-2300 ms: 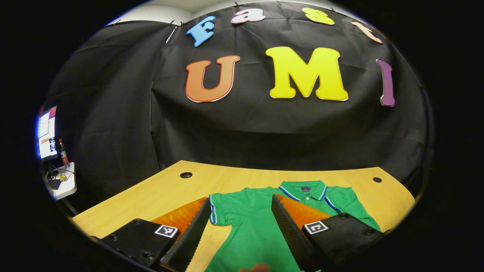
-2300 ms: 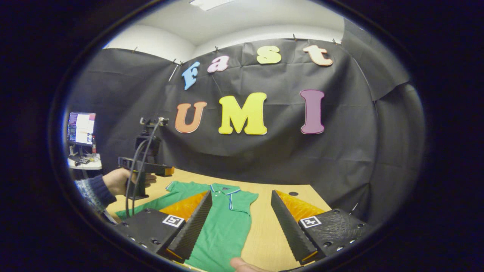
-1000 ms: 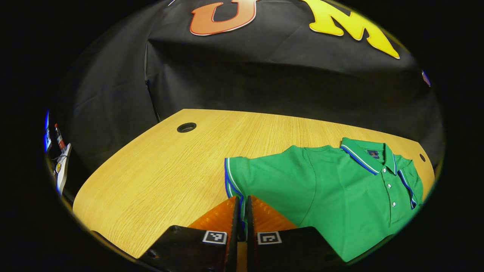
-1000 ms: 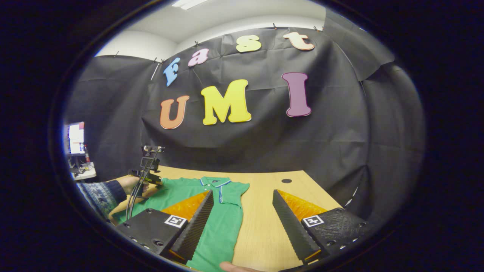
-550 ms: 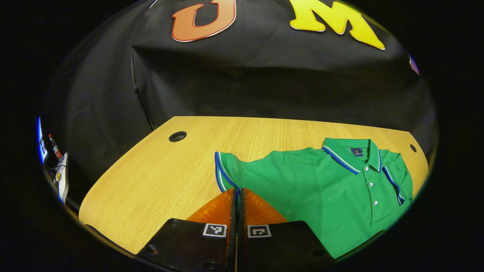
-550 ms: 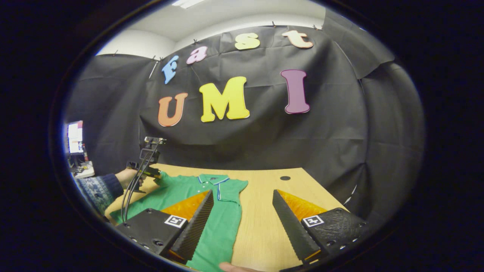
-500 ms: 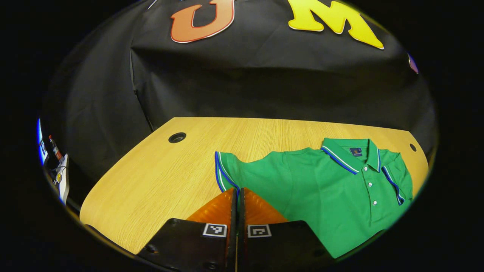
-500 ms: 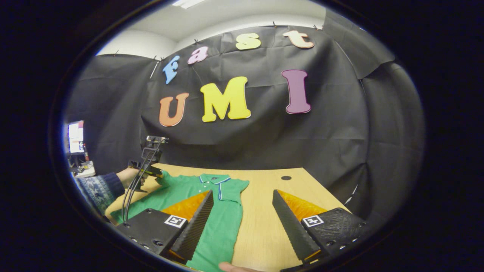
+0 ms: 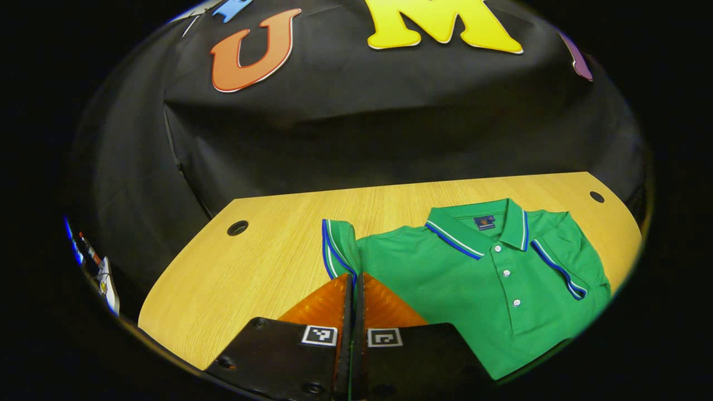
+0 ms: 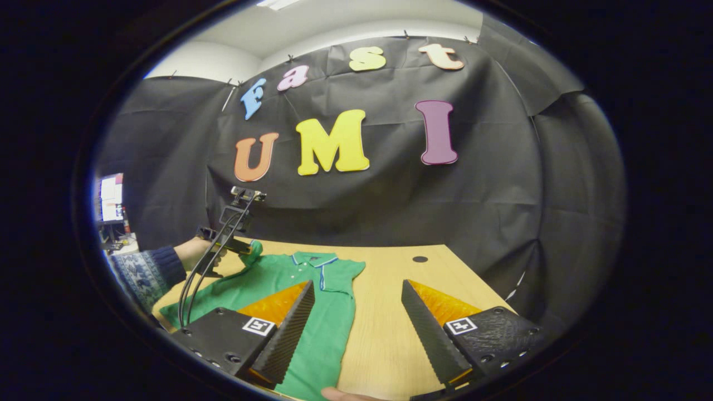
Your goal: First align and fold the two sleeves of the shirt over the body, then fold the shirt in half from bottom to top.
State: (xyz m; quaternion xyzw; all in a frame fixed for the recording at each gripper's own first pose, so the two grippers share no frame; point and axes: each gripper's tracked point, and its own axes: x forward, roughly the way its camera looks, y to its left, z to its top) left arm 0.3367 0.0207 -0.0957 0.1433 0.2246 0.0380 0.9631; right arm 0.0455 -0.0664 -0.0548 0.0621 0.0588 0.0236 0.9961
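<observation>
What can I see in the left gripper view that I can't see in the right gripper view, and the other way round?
Left gripper view: the buttons up close, and the left gripper shut on a sleeve. Right gripper view: a hand holding that gripper, a monitor off to the side, and the right gripper, open. Both: the green shirt lying on the wooden table.

Bare table (image 9: 267, 262) left of shirt (image 9: 473, 284); booth wall close behind; right gripper (image 10: 356, 328) fingers straddle shirt edge.
</observation>
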